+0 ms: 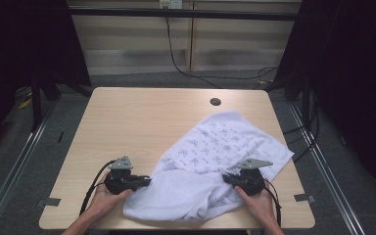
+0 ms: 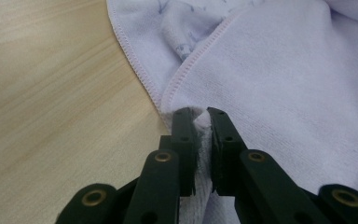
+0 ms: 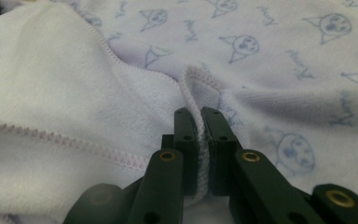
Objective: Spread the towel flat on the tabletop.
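Note:
A white towel [image 1: 210, 161] with a blue printed pattern lies rumpled on the right half of the wooden table [image 1: 142, 122], its near part folded over to show the plain side. My left gripper [image 1: 147, 181] is shut on the towel's left corner, and a pinch of cloth [image 2: 202, 123] shows between its jaws. My right gripper [image 1: 226, 178] is shut on the towel's hemmed edge [image 3: 196, 100] at the near right. A hand holds each gripper near the table's front edge.
A round cable hole [image 1: 215, 102] sits near the table's far edge. Bare wood [image 2: 51, 102] lies to the left of the towel. Dark curtains stand on both sides, and cables run over the floor behind the table.

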A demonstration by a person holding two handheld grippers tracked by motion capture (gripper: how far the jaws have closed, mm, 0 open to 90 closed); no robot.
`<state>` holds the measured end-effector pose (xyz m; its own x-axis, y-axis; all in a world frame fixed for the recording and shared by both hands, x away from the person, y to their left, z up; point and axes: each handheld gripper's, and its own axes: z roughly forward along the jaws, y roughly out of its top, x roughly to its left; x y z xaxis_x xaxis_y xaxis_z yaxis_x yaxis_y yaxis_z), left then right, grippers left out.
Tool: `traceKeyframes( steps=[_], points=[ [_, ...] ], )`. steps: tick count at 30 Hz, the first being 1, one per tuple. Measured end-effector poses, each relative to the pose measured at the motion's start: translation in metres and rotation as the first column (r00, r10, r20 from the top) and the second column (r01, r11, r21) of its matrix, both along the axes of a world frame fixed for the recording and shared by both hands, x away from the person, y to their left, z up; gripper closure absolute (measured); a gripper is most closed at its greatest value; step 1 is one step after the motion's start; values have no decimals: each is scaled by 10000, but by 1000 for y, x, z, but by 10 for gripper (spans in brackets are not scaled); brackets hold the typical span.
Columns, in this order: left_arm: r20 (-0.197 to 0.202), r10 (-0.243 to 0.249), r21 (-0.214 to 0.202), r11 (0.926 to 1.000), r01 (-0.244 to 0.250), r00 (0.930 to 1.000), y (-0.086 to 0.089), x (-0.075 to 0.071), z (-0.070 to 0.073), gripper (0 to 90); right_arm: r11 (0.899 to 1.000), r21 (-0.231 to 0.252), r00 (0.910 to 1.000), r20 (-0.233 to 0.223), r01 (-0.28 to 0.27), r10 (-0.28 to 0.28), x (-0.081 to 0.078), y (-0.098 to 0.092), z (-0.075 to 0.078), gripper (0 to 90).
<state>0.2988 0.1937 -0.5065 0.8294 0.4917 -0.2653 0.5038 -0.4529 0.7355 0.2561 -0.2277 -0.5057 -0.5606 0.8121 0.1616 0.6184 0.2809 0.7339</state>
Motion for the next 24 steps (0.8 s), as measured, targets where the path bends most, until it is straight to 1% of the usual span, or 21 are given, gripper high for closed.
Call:
traceKeyframes(
  steps=[1, 2, 3, 4, 5, 7, 8, 9, 10, 12, 13, 14, 15, 16, 17, 18, 19, 20, 22, 23, 24],
  points=[
    [1, 80, 14, 10000, -80, 10000, 0, 1, 0, 823, 9999, -84, 10000, 6, 71, -71, 5, 1, 0, 855],
    [1, 80, 14, 10000, -80, 10000, 0, 1, 0, 822, 9999, -84, 10000, 6, 71, -71, 5, 1, 0, 855],
    [47, 185, 34, 9998, -185, 9998, 2, 4, 0, 822, 9999, -150, 9999, 105, 79, -78, 12, 3, 0, 855],
    [37, 313, 19, 9995, -313, 9995, 2, 7, 0, 822, 9998, -143, 9999, 123, 98, -96, 24, 4, -1, 856],
    [62, 416, 27, 9991, -416, 9991, 2, 9, -1, 822, 9998, -65, 9997, 172, 164, -163, 32, 5, -2, 857],
    [92, 655, 28, 9978, -655, 9978, 2, 17, -1, 823, 9997, -139, 9994, 278, 213, -209, 46, 8, -3, 857],
    [69, 823, -14, 9966, -823, 9966, 2, 24, -1, 822, 9995, -196, 9993, 281, 262, -256, 52, 9, -3, 857],
    [82, 909, -18, 9959, -909, 9958, 2, 29, -2, 822, 9991, -234, 9989, 325, 348, -340, 62, 11, -3, 857],
    [137, 1083, 42, 9941, -1084, 9940, 2, 36, -1, 822, 9989, -236, 9986, 355, 405, -397, 68, 12, -4, 857],
    [64, 1482, -55, 9890, -1481, 9889, 2, 51, -3, 822, 9980, -282, 9976, 413, 574, -562, 86, 14, -4, 857],
    [128, 1707, -136, 9853, -1705, 9852, 3, 57, -4, 822, 9974, -275, 9972, 355, 666, -656, 94, 15, -4, 857],
    [-59, 1898, -296, 9814, -1899, 9818, 4, 63, -5, 822, 9967, -250, 9964, 371, 777, -767, 101, 16, -5, 857],
    [23, 2128, -307, 9767, -2126, 9771, 6, 67, -4, 823, 9961, -192, 9959, 292, 862, -857, 107, 16, -5, 857],
    [52, 2308, -409, 9722, -2304, 9730, 8, 70, -3, 823, 9958, -218, 9957, 259, 891, -885, 111, 17, -4, 857],
    [-19, 2472, -665, 9668, -2468, 9690, 12, 72, -1, 823, 9955, -303, 9957, 254, 901, -894, 114, 18, -3, 858],
    [-203, 2512, -1063, 9619, -2519, 9677, 16, 72, 2, 824, 9951, -246, 9949, 345, 959, -950, 115, 17, 0, 858],
    [-153, 2498, -1220, 9606, -2498, 9682, 20, 71, 7, 824, 9951, 33, 9941, 431, 992, -993, 115, 16, 3, 858],
    [47, 2538, -1322, 9589, -2509, 9673, 23, 69, 12, 824, 9945, 393, 9933, 589, 968, -990, 113, 14, 8, 859],
    [164, 2543, -1670, 9542, -2481, 9670, 30, 65, 23, 825, 9946, 629, 9912, 986, 820, -880, 106, 11, 22, 859],
    [266, 2574, -1749, 9526, -2490, 9659, 34, 62, 28, 825, 9940, 759, 9903, 1085, 792, -872, 103, 11, 28, 859],
    [411, 2509, -1603, 9571, -2415, 9671, 35, 62, 32, 827, 9934, 918, 9884, 1290, 681, -797, 98, 10, 38, 859]
  ],
)
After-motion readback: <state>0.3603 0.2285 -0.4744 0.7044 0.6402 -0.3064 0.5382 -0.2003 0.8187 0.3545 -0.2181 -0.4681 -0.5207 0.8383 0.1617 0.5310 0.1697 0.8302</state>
